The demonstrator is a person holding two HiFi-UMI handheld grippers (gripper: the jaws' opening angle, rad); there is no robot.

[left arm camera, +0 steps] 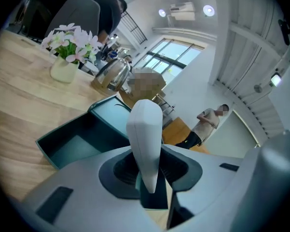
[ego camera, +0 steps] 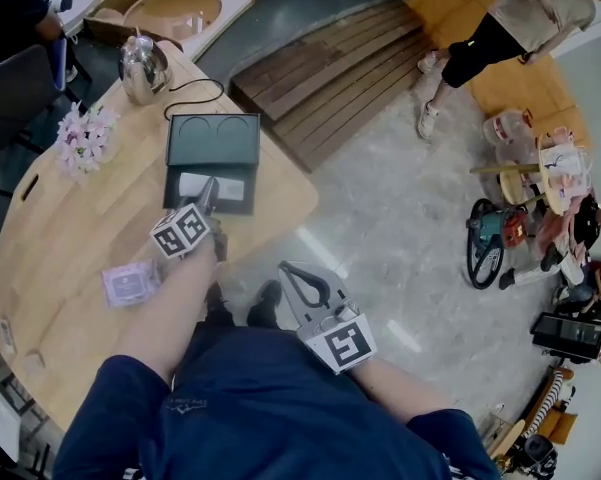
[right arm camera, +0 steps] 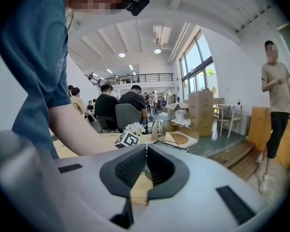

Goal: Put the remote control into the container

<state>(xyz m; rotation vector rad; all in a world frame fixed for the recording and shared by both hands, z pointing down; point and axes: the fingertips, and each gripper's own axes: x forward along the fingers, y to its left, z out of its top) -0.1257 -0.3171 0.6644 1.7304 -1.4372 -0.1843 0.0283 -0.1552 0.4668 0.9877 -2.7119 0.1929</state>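
**Holding remote over container: hazards and position**

Risk 1, slip. The left gripper point(left arm camera: 152, 181) gripped the remote point(left arm camera: 145, 139) by its narrow end only, with most of the body standing free beyond the pads. A tilt or a knock would probably pivot it in the jaws or work it loose.

Risk 2, rim strike. The container point(left arm camera: 62, 135) lay at the lower left of the left gripper view, its open compartment offset from the remote's tip. A descent from here might catch the tip on the near wall or the divider rather than clear them.

Risk 3, container shift. In the head view the container point(ego camera: 212, 138) sat close to the table point(ego camera: 70, 228) edge at centre frame. A push from the remote could slide it toward that edge.

Jaws, left: part closed, clamped on the remote.

Jaws, right: the right gripper point(right arm camera: 145, 151) had its jaws together with nothing between them, off the table at lower centre of the head view point(ego camera: 292, 274).

Remote, place: between the left jaws, above and just beside the open compartment, not yet inside.
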